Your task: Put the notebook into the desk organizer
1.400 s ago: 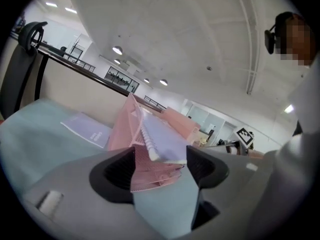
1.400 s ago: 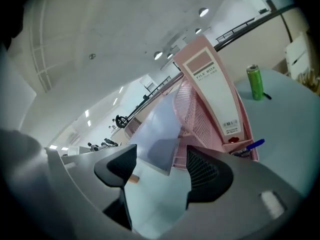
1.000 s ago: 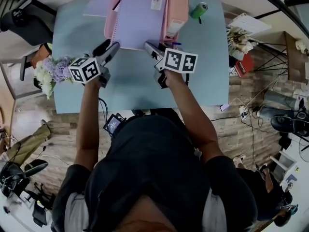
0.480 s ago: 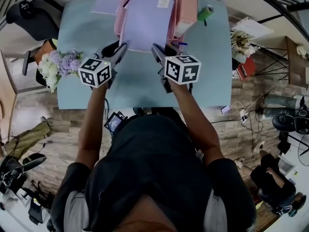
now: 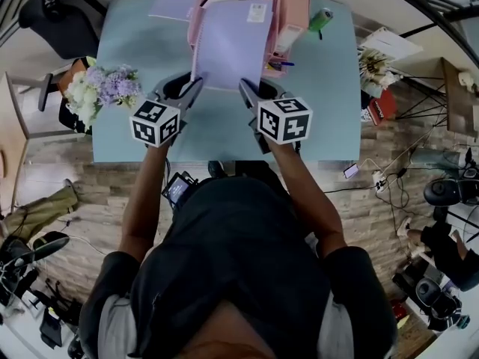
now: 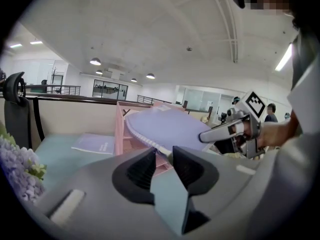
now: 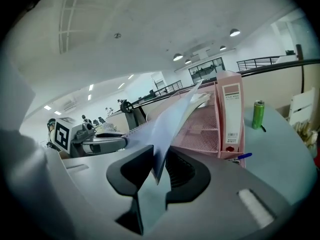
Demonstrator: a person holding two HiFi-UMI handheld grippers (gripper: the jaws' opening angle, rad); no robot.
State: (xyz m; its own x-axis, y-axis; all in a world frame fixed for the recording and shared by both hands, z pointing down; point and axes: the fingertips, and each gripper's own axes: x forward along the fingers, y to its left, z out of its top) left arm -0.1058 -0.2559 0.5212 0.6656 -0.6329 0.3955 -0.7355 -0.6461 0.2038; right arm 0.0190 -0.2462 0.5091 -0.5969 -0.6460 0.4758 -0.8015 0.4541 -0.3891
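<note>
The near edge is up off the table (image 5: 127, 66) now, far end pointing into the pink organizer (image 5: 296, 6). The notebook (image 5: 232, 43) hangs between my left gripper (image 5: 196, 84) and right gripper (image 5: 247, 87). Both have just clamped onto its near corners, so I reckon sliding it in is next.

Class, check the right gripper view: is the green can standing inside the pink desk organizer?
No: the green can stands on the table beside the pink desk organizer, outside it.
</note>
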